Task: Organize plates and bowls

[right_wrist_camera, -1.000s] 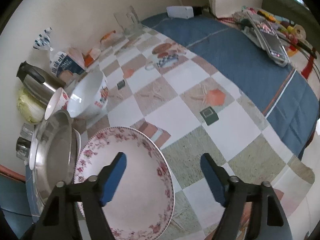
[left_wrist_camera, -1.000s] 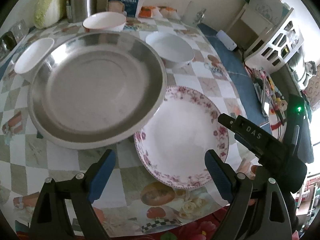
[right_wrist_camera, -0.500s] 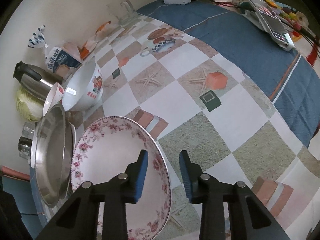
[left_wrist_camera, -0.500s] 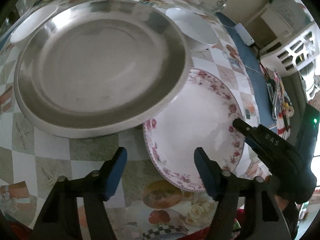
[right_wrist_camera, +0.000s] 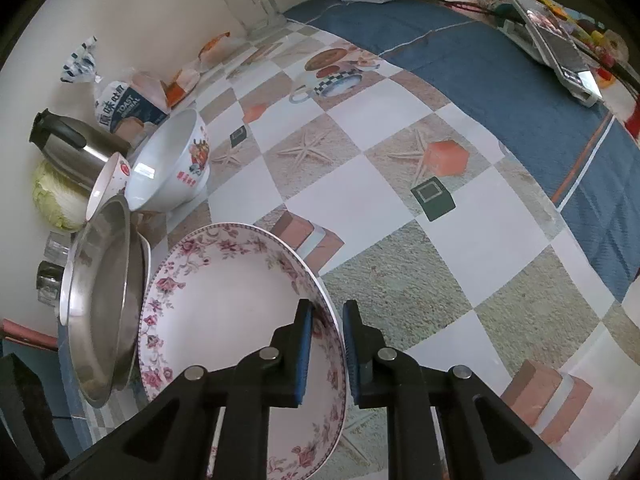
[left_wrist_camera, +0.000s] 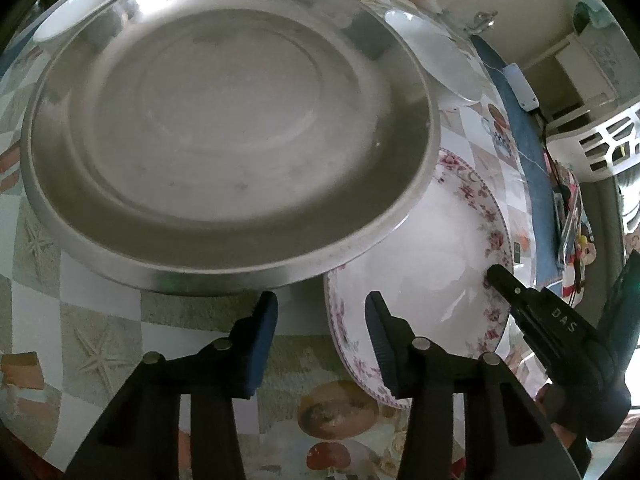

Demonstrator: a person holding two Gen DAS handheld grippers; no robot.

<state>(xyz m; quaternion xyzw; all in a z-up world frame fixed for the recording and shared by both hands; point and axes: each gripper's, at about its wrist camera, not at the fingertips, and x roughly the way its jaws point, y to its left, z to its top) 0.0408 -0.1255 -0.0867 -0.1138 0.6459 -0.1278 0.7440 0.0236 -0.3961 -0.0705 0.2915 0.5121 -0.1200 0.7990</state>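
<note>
A big steel plate (left_wrist_camera: 224, 128) overlaps the left edge of a white plate with a pink floral rim (left_wrist_camera: 432, 264) on the checked tablecloth. My left gripper (left_wrist_camera: 322, 336) hovers low at the near edge of both, jaws closing. The floral plate's near-left rim lies between its blue pads (left_wrist_camera: 262, 344), which do not touch it. My right gripper (right_wrist_camera: 326, 320) is closing its last bit on the floral plate (right_wrist_camera: 224, 304), with its pads on either side of the right rim. In the left wrist view the right gripper (left_wrist_camera: 496, 276) sits on that rim.
A large printed white bowl (right_wrist_camera: 172, 160) and a small red-marked bowl (right_wrist_camera: 110, 180) stand behind the steel plate (right_wrist_camera: 100, 304); another small white bowl (left_wrist_camera: 88, 0) is at its far left. Kettle (right_wrist_camera: 68, 144), cabbage (right_wrist_camera: 56, 200) and toast bag (right_wrist_camera: 124, 108) line the wall. A blue cloth (right_wrist_camera: 500, 80) holds a phone (right_wrist_camera: 560, 48).
My left gripper sank toward the plates and its jaws narrowed from wide to about a third. The right jaws closed from wide open onto the floral plate's rim.
</note>
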